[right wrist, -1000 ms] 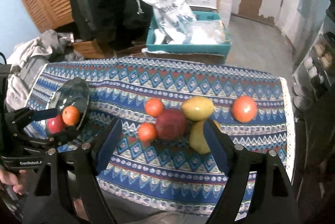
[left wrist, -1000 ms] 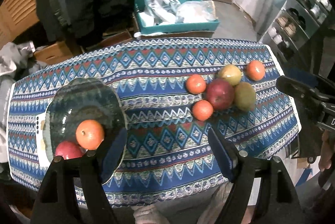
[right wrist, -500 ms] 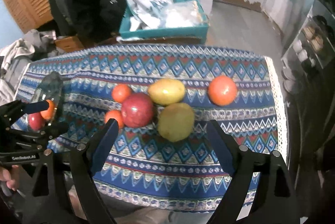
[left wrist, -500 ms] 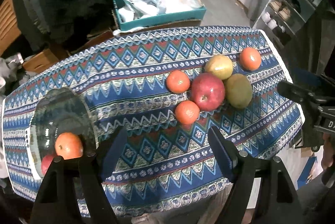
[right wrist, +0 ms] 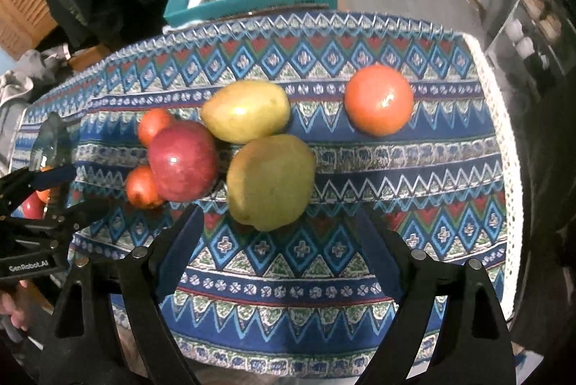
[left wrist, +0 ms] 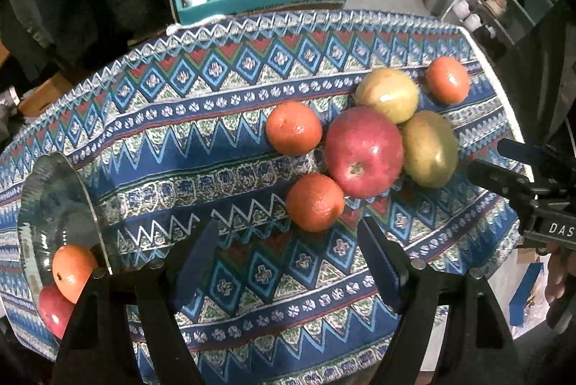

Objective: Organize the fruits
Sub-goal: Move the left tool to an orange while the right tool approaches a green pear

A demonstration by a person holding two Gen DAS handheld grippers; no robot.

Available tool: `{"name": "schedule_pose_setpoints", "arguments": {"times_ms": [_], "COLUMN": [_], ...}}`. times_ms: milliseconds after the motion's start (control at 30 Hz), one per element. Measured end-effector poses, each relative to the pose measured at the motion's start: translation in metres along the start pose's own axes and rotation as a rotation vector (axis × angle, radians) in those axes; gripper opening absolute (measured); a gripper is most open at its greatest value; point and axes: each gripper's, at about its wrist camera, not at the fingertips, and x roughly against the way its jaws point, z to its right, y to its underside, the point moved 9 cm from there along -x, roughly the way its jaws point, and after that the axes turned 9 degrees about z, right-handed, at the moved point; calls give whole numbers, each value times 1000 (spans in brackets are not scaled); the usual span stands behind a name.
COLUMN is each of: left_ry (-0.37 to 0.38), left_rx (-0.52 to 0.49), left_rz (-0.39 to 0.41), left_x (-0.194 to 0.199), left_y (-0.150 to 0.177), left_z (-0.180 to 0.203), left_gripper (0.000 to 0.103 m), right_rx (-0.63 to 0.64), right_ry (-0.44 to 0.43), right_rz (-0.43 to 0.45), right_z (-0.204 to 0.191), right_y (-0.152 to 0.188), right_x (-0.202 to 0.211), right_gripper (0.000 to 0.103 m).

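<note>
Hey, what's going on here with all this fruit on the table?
A person is sorting fruit with a hand-held gripper in each hand. Both are open and empty: the left hand-held gripper is above an orange, the right hand-held gripper above a green mango. The glass plate already holds an orange and a red apple; six fruits remain on the cloth.

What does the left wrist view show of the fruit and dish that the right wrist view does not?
Only the left wrist view shows the glass dish clearly, holding an orange and a red fruit, plus the right hand-held gripper at its edge. Only the right wrist view shows the left hand-held gripper, open, partly hiding the dish. Both show the red apple, two yellow-green fruits, three loose oranges and the patterned cloth.
</note>
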Motion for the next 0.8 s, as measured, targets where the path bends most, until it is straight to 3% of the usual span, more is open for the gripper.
{"name": "schedule_pose_setpoints", "arguments": {"times_ms": [233, 567, 800], "left_ry": [29, 8, -2], "left_rx": [24, -54, -87], "left_rz": [-33, -68, -44], "left_x": [-25, -53, -65], "left_y": [4, 10, 8], "left_z": [2, 21, 28], "left_gripper": [81, 81, 81], "right_rx": [-26, -3, 4], "right_ry": [-19, -39, -81], "right_rz": [-47, -75, -82], "right_z": [4, -4, -6], "right_y": [5, 4, 2], "right_x": [-33, -66, -81], "right_gripper": [86, 86, 73]}}
